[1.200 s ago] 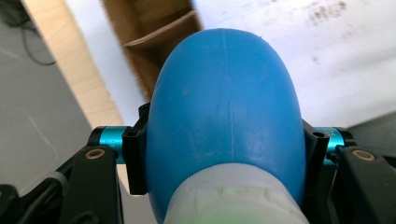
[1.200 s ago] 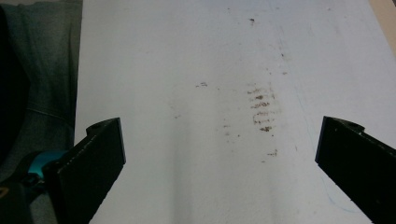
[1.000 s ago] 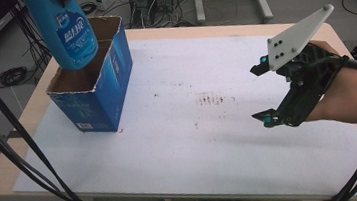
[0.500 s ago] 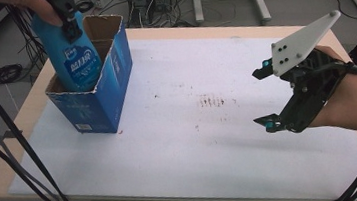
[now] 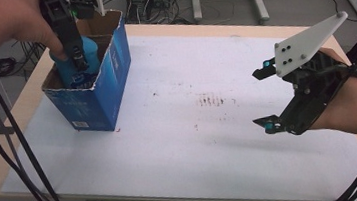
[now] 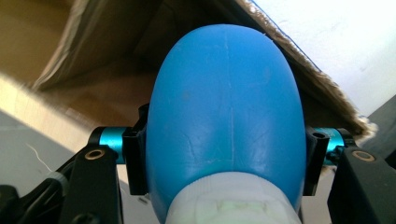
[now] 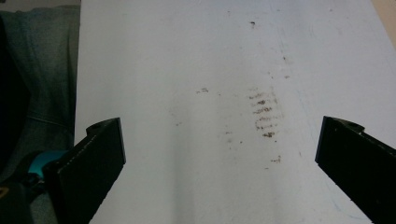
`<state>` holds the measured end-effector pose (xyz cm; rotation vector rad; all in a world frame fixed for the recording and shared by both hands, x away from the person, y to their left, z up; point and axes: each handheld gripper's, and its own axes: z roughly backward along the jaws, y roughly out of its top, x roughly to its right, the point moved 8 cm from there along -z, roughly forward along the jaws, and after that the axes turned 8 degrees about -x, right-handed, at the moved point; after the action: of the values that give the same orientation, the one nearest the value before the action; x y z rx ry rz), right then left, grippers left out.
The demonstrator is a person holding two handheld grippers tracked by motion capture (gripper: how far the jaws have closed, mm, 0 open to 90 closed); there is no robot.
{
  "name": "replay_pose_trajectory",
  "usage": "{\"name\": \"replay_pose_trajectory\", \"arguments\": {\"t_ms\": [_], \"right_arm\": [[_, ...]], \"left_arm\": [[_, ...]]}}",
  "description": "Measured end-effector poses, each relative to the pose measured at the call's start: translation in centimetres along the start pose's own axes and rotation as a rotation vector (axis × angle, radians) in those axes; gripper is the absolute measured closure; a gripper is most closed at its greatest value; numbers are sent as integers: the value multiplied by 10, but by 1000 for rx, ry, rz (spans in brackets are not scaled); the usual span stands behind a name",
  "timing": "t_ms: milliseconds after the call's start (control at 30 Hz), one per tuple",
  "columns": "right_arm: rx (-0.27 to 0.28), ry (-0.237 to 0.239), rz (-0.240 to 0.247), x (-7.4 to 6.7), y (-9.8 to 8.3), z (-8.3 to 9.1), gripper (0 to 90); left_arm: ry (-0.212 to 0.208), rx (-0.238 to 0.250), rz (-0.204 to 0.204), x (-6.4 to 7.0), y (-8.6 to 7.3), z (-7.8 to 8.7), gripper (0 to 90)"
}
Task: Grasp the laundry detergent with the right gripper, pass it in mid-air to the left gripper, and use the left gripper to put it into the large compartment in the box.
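Observation:
A blue plastic bottle [image 5: 73, 66] with a white cap stands partly down inside an open blue cardboard box [image 5: 95, 96] at the table's left. My left gripper [image 5: 79, 63] is shut on the bottle, reaching into the box from above. In the left gripper view the bottle [image 6: 224, 116] sits squeezed between both jaws, with the box's brown inner walls [image 6: 116, 56] around it. My right gripper [image 5: 266, 96] hovers open above the white table cover at the right, nothing between its jaws. In the right gripper view its gripper [image 7: 219, 154] looks down on the stained sheet.
A white sheet [image 5: 196, 144] covers the wooden table [image 5: 13, 128], with dark smudges [image 5: 210, 99] near its middle. Black cables [image 5: 17, 162] hang off the left edge. Desk legs and cables stand on the floor beyond the far edge.
My left gripper has come down with the bottle, from above the box to partly inside it. The right gripper has stayed where it was.

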<state>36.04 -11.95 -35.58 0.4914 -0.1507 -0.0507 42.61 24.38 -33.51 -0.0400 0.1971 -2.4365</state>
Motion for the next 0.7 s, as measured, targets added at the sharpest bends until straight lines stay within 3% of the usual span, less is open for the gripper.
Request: {"name": "replay_pose_trajectory", "arguments": {"t_ms": [400,567,700], "right_arm": [[15,2,-15,-1,-4,-4,6],[13,6,-13,-1,-3,-5,7],[10,6,-16,0,-3,-6,7]], "left_arm": [[-26,-10,-69,-1,6,-35,378],[-44,10,-82,-1,7,-36,376],[-71,18,-70,-3,6,-36,374]]}}
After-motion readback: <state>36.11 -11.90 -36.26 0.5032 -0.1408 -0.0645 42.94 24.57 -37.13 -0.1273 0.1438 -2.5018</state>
